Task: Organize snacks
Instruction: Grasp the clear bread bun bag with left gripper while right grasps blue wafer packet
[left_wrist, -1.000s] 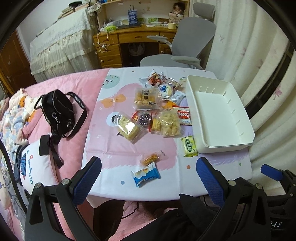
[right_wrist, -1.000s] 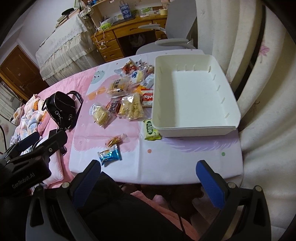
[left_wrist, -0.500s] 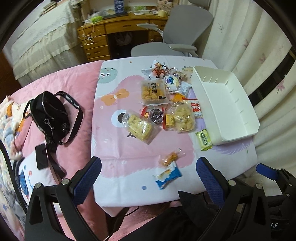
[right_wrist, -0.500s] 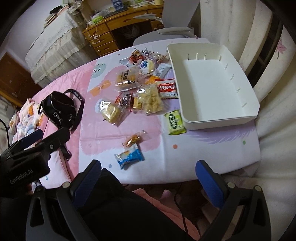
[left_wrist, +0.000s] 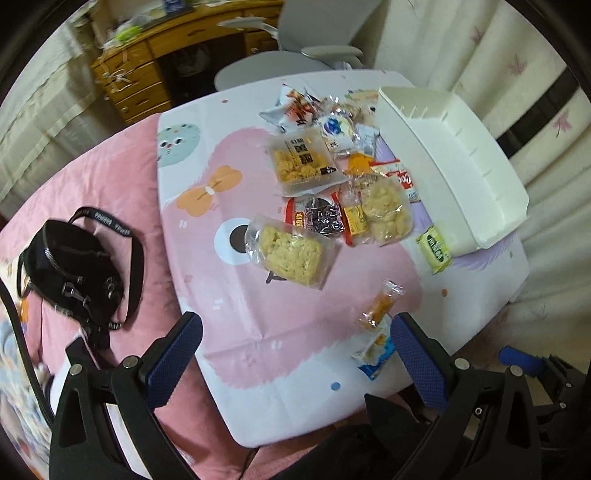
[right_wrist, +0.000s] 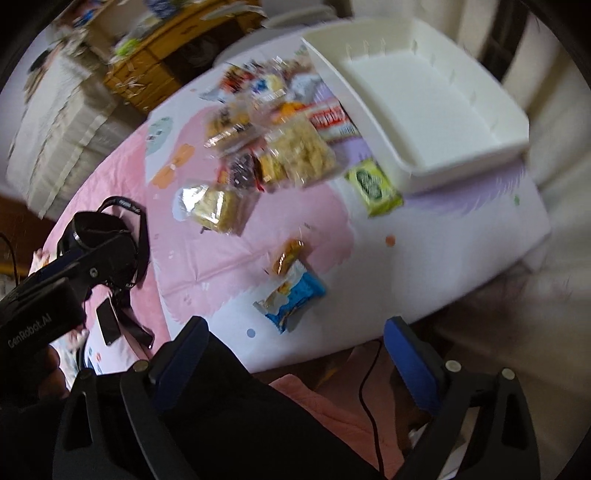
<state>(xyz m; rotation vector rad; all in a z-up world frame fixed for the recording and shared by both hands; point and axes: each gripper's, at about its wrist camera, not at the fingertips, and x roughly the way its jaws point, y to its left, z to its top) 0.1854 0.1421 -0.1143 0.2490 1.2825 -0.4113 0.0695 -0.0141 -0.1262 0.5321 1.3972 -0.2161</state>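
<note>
Comparing with a second ago, I see the snacks (left_wrist: 332, 192) larger and tilted in frame; both hand-held grippers have dropped nearer the surface (left_wrist: 236, 332). Left hand-held gripper (left_wrist: 295, 354) gapes wide and empty; the right hand-held gripper (right_wrist: 295, 354), just closing slightly, grips nothing. Blue packet (right_wrist: 291, 295) lies lower centre, white bin (right_wrist: 424, 107) upper right.

I'm counting one white bin (left_wrist: 491, 173), one black bag (left_wrist: 70, 269), one grey chair (left_wrist: 295, 55), one wooden desk (left_wrist: 147, 74), and roughly a dozen snack packs (left_wrist: 376, 214), though the far pile's too jumbled to be sure.
</note>
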